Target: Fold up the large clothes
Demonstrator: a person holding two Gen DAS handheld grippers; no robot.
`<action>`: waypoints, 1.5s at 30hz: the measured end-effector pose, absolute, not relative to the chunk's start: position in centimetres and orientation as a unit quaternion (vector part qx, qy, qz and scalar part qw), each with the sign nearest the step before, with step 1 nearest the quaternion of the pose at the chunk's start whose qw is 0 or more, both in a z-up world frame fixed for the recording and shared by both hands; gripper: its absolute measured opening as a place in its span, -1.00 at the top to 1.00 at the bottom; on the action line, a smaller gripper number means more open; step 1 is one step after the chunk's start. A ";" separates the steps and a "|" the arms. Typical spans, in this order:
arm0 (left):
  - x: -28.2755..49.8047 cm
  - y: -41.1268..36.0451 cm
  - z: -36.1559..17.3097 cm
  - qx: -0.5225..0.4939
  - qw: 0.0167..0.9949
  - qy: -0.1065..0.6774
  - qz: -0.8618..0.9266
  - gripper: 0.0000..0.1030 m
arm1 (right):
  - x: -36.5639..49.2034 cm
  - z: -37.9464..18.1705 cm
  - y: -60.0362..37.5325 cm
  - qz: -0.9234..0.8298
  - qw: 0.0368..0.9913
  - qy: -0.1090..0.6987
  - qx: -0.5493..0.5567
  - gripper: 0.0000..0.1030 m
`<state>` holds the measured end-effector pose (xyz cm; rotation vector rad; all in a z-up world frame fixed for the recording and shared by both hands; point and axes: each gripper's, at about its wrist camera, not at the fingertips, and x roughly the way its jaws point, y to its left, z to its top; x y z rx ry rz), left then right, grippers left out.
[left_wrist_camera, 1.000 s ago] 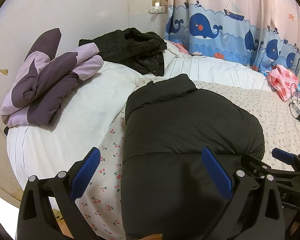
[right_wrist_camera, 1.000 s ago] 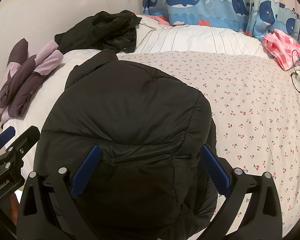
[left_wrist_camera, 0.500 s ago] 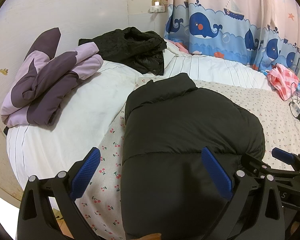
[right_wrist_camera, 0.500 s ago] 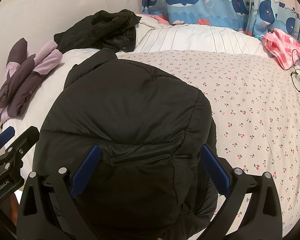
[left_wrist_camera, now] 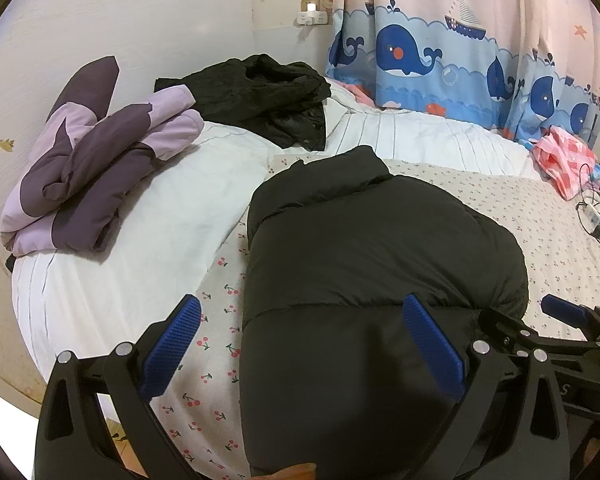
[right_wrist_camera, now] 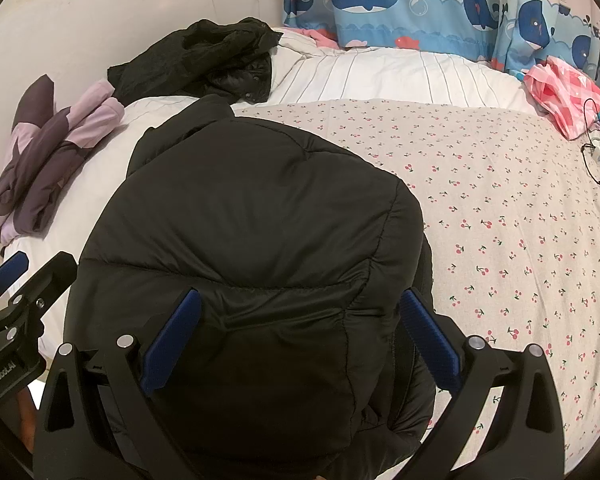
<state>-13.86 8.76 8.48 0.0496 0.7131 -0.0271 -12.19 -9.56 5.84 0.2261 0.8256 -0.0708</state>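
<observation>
Both grippers spread wide, nothing pinched: left gripper (left_wrist_camera: 302, 350) and right gripper (right_wrist_camera: 300, 342) hover side by side at the near edge of the bed. Black puffer jacket (right_wrist_camera: 252, 240) lies folded into a compact bundle on the cherry-print sheet (right_wrist_camera: 500, 208), collar pointing away. Right gripper sits over its near end; left straddles its left edge. Farther off: purple jacket (left_wrist_camera: 88, 172) folded on the white duvet (left_wrist_camera: 148, 216), crumpled black garment (left_wrist_camera: 268, 100) beyond, whale curtain (left_wrist_camera: 440, 64) behind.
</observation>
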 end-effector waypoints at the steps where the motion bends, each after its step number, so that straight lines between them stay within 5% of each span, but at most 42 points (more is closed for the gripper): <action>1: -13.9 8.7 8.5 0.025 0.937 0.349 -0.014 -0.89 | -12.2 5.8 -9.6 -0.034 0.909 0.400 0.109 -0.86; 45: -12.9 9.1 7.8 0.019 0.928 0.371 -0.018 -0.89 | -12.3 5.7 -10.0 -0.036 0.909 0.401 0.111 -0.86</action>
